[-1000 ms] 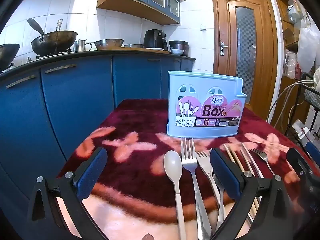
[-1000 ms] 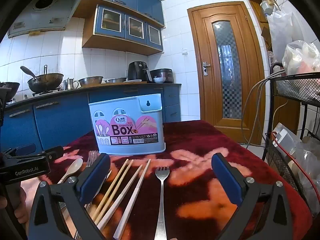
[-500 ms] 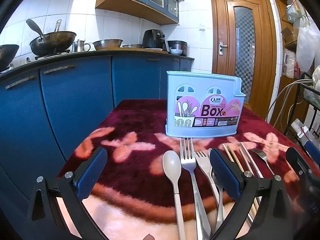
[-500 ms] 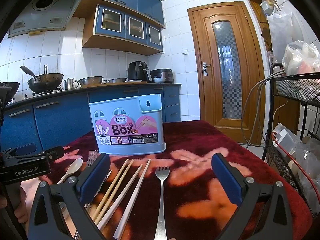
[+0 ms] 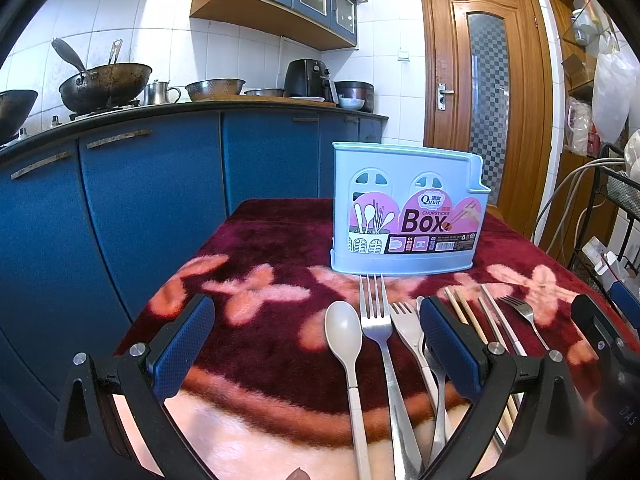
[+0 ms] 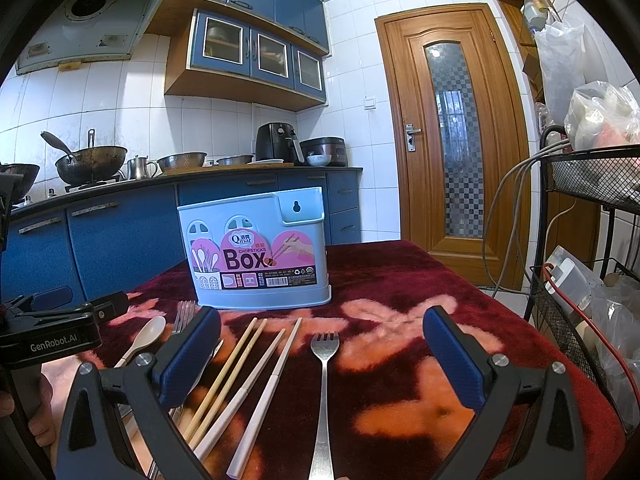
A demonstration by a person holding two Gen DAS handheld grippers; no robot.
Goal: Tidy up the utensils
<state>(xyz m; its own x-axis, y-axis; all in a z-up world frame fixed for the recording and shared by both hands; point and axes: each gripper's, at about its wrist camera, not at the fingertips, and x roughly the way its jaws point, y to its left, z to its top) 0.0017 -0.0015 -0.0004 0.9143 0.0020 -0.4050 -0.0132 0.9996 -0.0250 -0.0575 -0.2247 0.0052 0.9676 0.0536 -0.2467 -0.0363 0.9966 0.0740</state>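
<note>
A light blue utensil box (image 5: pixel 408 210) labelled "Box" stands upright on the red flowered cloth (image 5: pixel 256 248); it also shows in the right wrist view (image 6: pixel 256 248). In front of it lie a beige spoon (image 5: pixel 344 332), forks (image 5: pixel 378 328), wooden chopsticks (image 6: pixel 230 364), white chopsticks (image 6: pixel 268 384) and a single fork (image 6: pixel 324 364). My left gripper (image 5: pixel 316 344) is open and empty, low over the spoon and forks. My right gripper (image 6: pixel 320 360) is open and empty, low over the chopsticks and the single fork.
Blue kitchen cabinets (image 5: pixel 132 200) run along the left with pans on the counter. A wooden door (image 6: pixel 452 136) is behind the table. A black wire rack (image 6: pixel 588 240) with bags stands close to the table's right edge. The left gripper's body (image 6: pixel 52 336) shows at left.
The left gripper has shifted very slightly; the box sits a touch lower and to the left in its view. The right gripper has not moved. Both stay open.
</note>
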